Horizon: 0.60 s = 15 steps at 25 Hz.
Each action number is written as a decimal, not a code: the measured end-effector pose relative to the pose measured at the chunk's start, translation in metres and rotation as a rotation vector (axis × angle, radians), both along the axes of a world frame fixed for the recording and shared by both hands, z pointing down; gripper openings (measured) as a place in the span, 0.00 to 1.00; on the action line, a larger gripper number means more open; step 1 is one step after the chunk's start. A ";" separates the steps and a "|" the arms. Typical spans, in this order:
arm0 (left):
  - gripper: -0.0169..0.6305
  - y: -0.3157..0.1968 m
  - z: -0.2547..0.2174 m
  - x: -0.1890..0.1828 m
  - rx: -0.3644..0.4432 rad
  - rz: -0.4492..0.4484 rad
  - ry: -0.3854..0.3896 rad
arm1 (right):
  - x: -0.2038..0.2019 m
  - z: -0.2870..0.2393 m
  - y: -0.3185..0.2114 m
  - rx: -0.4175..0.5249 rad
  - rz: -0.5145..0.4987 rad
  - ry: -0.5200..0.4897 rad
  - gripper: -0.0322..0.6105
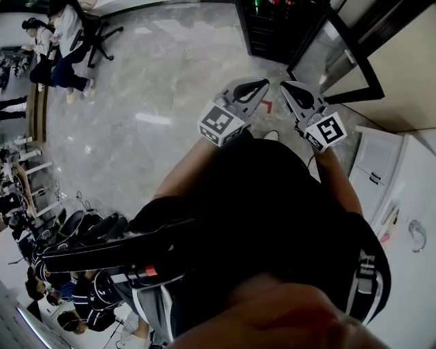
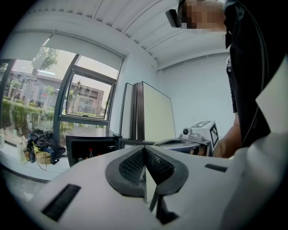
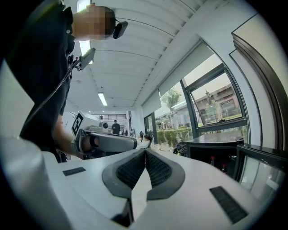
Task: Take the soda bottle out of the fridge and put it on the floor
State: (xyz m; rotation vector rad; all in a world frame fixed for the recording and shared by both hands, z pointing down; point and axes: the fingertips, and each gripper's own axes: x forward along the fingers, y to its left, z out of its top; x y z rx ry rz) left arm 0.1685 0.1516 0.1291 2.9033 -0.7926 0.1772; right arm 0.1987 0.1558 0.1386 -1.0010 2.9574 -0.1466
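A low black fridge (image 1: 276, 31) stands ahead on the floor with its glass door (image 1: 340, 58) swung open to the right. Small bottles (image 1: 272, 3) with red and green caps show on its shelves; red-capped bottles (image 3: 212, 159) also appear in the right gripper view. Which of them is the soda bottle I cannot tell. My left gripper (image 1: 255, 85) and right gripper (image 1: 289, 87) are held side by side at chest height, well short of the fridge. Both are shut with nothing between their jaws. The left gripper view shows the dark fridge (image 2: 90, 146) far off at the left.
White cabinets (image 1: 381, 177) line the right side. People sit at desks at the far left, beside an office chair (image 1: 99, 34). A heap of bags (image 2: 40, 150) lies by the window. Grey stone floor (image 1: 157, 123) lies between me and the fridge.
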 end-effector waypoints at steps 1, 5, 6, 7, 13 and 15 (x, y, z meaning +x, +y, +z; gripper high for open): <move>0.02 -0.006 0.001 0.000 -0.003 0.000 -0.004 | 0.001 0.002 -0.006 -0.005 0.004 -0.004 0.07; 0.02 -0.033 0.012 -0.004 -0.004 0.026 -0.001 | -0.001 0.014 -0.032 -0.017 0.021 -0.017 0.07; 0.02 -0.040 0.015 -0.005 0.000 0.038 0.004 | -0.003 0.018 -0.041 -0.027 0.027 -0.020 0.07; 0.02 -0.048 0.017 -0.007 0.006 0.047 0.007 | -0.006 0.023 -0.049 -0.041 0.034 -0.023 0.07; 0.02 -0.104 0.022 -0.032 -0.001 0.077 0.026 | -0.030 0.033 -0.102 -0.095 0.079 0.005 0.07; 0.02 -0.122 0.023 -0.039 0.010 0.094 0.032 | -0.037 0.033 -0.121 -0.092 0.092 0.028 0.07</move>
